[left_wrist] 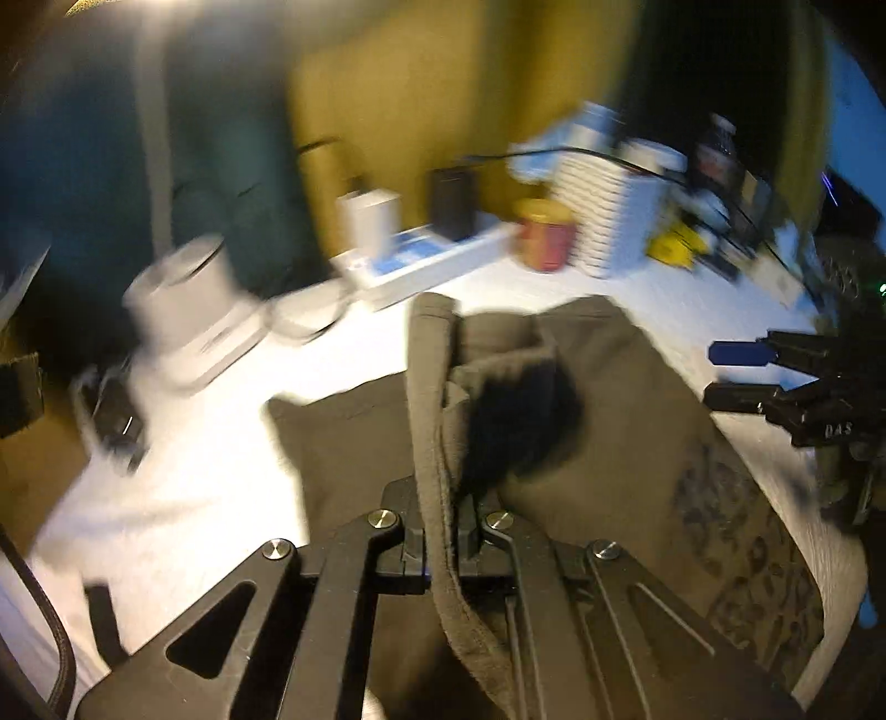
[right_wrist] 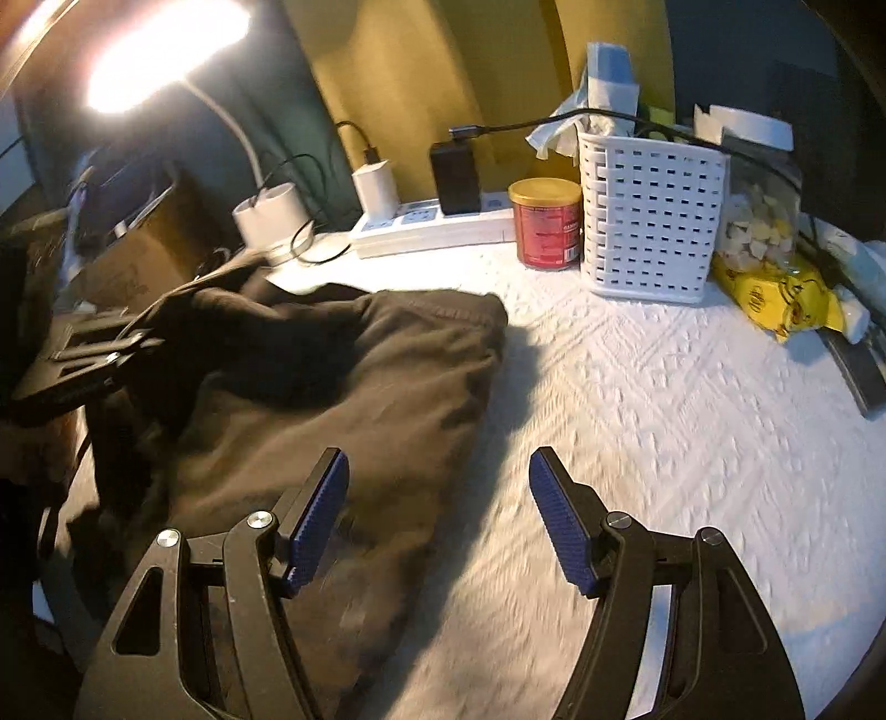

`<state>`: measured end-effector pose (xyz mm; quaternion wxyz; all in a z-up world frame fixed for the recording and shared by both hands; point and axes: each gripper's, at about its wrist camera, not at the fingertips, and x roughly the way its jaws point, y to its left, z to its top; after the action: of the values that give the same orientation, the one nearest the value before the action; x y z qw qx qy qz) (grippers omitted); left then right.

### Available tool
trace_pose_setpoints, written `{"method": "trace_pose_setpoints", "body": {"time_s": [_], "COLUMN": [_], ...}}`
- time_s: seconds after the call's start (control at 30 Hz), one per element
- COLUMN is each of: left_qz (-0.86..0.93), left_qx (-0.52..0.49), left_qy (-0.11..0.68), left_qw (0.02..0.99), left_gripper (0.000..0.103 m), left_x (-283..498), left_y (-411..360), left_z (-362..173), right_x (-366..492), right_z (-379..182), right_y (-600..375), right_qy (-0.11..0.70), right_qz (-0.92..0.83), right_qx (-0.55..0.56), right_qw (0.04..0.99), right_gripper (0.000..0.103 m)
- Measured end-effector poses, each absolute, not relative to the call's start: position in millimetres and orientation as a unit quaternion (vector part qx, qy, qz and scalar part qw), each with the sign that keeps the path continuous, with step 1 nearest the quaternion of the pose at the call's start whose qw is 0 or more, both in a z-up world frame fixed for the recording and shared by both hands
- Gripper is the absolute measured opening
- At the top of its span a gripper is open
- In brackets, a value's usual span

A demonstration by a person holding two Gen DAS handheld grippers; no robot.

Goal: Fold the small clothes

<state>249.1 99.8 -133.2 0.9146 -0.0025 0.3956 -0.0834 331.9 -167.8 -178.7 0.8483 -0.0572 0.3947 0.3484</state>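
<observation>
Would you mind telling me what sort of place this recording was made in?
Probably a home desk or bedside table: a lit desk lamp, a power strip with chargers plugged in, and a white basket on a textured white cloth.

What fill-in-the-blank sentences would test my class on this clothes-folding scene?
1. The left tongs are shut on the dark ____.
2. The right tongs stand ____, holding nothing.
3. The red can sits beside the white ____.
4. The garment lies on a ____ textured cloth.

Missing words: garment; open; basket; white
</observation>
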Motion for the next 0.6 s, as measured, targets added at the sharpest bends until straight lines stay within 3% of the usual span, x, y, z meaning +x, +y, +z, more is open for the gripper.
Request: {"method": "trace_pose_setpoints", "body": {"time_s": [0.27,0.3,0.33,0.37,0.4,0.47,0.6], "left_qz": [-0.09,-0.094,-0.097,-0.1,-0.102,-0.106,-0.097], "left_qx": [-0.101,-0.106,-0.107,-0.109,-0.112,-0.121,-0.121], "left_qy": [0.4,0.399,0.399,0.399,0.4,0.396,0.385], "left_qw": [0.907,0.906,0.906,0.905,0.904,0.904,0.91], "left_gripper": [0.002,0.002,0.002,0.002,0.002,0.002,0.002], "left_x": [244,246,248,251,254,255,255], "left_y": [140,141,140,141,141,144,150], "left_z": [-163,-164,-165,-166,-166,-165,-158], "right_x": [389,393,398,401,404,408,410], "right_z": [-198,-200,-202,-201,-201,-198,-189], "right_y": [-142,-139,-135,-132,-130,-124,-117], "right_qy": [0.423,0.426,0.427,0.427,0.428,0.42,0.398], "right_qz": [0.36,0.366,0.369,0.37,0.37,0.38,0.375], "right_qx": [-0.006,-0.002,0.0,-0.001,-0.002,-0.007,-0.028], "right_qw": [0.831,0.828,0.825,0.825,0.824,0.824,0.837], "right_gripper": [0.071,0.067,0.055,0.042,0.019,0.011,0.009]}}
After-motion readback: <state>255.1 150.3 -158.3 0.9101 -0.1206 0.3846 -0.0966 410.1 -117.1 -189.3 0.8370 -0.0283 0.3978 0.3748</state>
